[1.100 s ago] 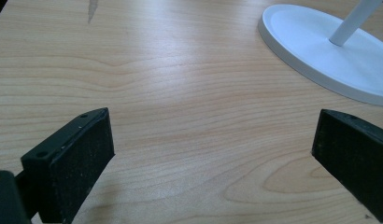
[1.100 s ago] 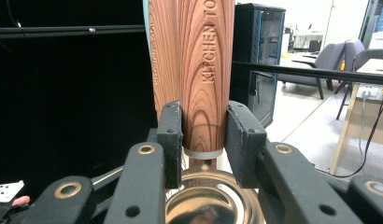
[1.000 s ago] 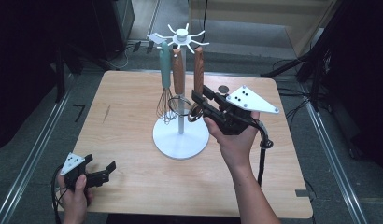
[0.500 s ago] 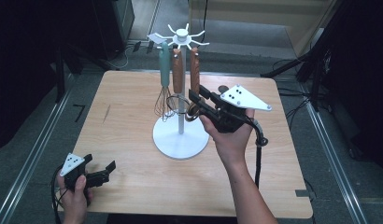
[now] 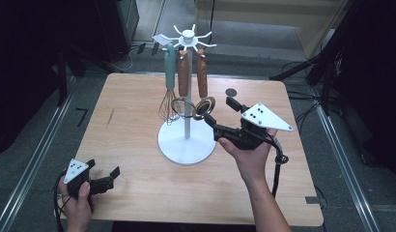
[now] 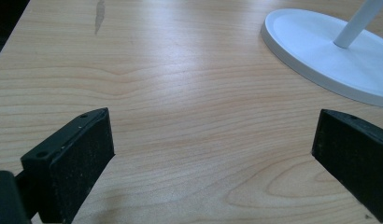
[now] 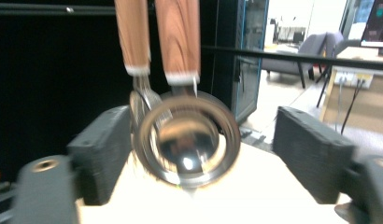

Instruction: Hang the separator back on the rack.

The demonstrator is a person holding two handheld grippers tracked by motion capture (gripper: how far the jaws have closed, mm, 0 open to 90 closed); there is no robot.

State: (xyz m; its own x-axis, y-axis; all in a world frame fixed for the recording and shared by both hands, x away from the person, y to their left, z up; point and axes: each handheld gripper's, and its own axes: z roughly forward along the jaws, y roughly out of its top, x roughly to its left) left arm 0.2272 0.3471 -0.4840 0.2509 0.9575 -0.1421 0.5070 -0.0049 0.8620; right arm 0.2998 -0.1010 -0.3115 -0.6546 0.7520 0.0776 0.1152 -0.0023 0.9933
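A: Starting at the left, what is the left hand-held gripper point(image 5: 103, 177) doing?

B: It sits low at the near left corner of the wooden counter point(image 5: 128, 203), held in a hand point(image 5: 79, 202). Its jaws stand wide with only bare wood between them. Ahead of it and to its right lies the white round base point(image 6: 329, 51) of the utensil stand point(image 5: 186, 92).

A: And what hangs on the stand?

B: Left to right: a whisk with a pale green handle point(image 5: 169, 72), then two wood-handled utensils point(image 5: 183, 72), the rightmost ending in a shiny round ladle bowl point(image 5: 204, 107).

A: The right hand-held gripper point(image 5: 220, 116)?

B: It's raised above the counter, right of the stand's pole, pointing toward the hanging tools. Its jaws are spread wide, and in the right gripper view the ladle bowl point(image 7: 187, 140) hangs between them; it's blurred, so I can't tell whether either jaw touches it. A small dark disc point(image 5: 230, 92) lies on the counter beyond that gripper.
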